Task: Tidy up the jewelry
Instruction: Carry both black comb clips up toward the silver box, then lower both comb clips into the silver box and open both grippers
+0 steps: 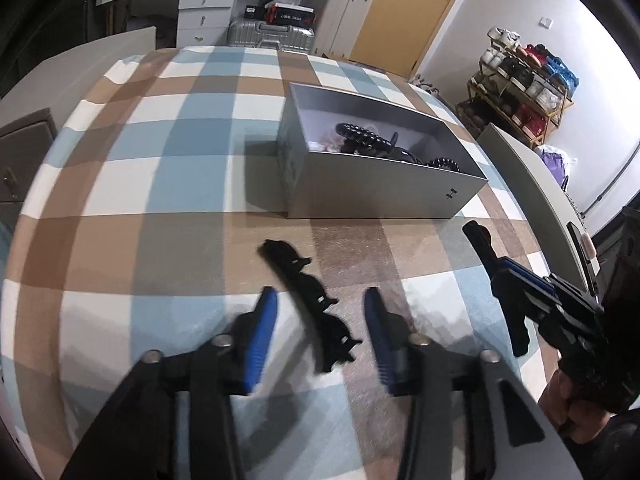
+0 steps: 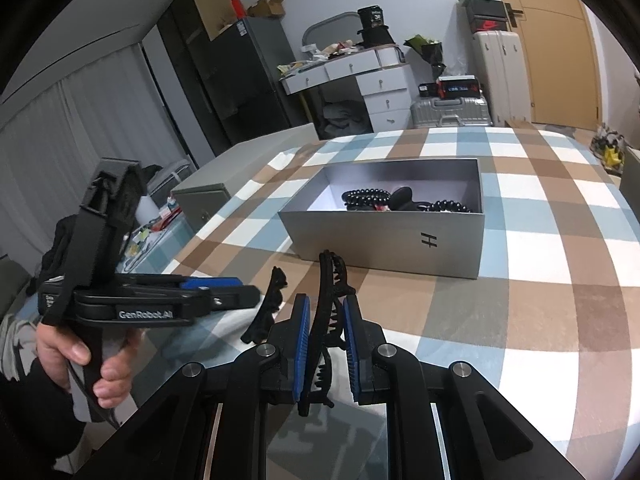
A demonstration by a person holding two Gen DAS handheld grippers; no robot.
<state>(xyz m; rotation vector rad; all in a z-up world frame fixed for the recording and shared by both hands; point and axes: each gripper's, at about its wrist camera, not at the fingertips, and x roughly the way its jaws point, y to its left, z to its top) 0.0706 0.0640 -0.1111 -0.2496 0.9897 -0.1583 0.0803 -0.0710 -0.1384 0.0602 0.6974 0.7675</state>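
A curved black toothed hair clip piece [image 1: 298,280] lies on the checked tablecloth between the blue pads of my left gripper [image 1: 320,294]. The pads stand apart on either side of it and do not touch it. My right gripper [image 2: 327,300] is shut on a second black toothed clip piece [image 2: 326,320], which sticks out forward past the fingertips. From the left wrist view, that right gripper [image 1: 506,276] is at the right with its clip piece [image 1: 478,240] pointing toward the silver-grey box [image 1: 372,184]. The open box holds black beaded bracelets [image 2: 368,196].
The box [image 2: 380,240] stands on the table's far half, just beyond both grippers. A grey cabinet [image 2: 204,200] sits past the left edge. A shoe rack [image 1: 520,92], a silver suitcase [image 1: 268,34] and white drawers [image 1: 204,12] line the room behind.
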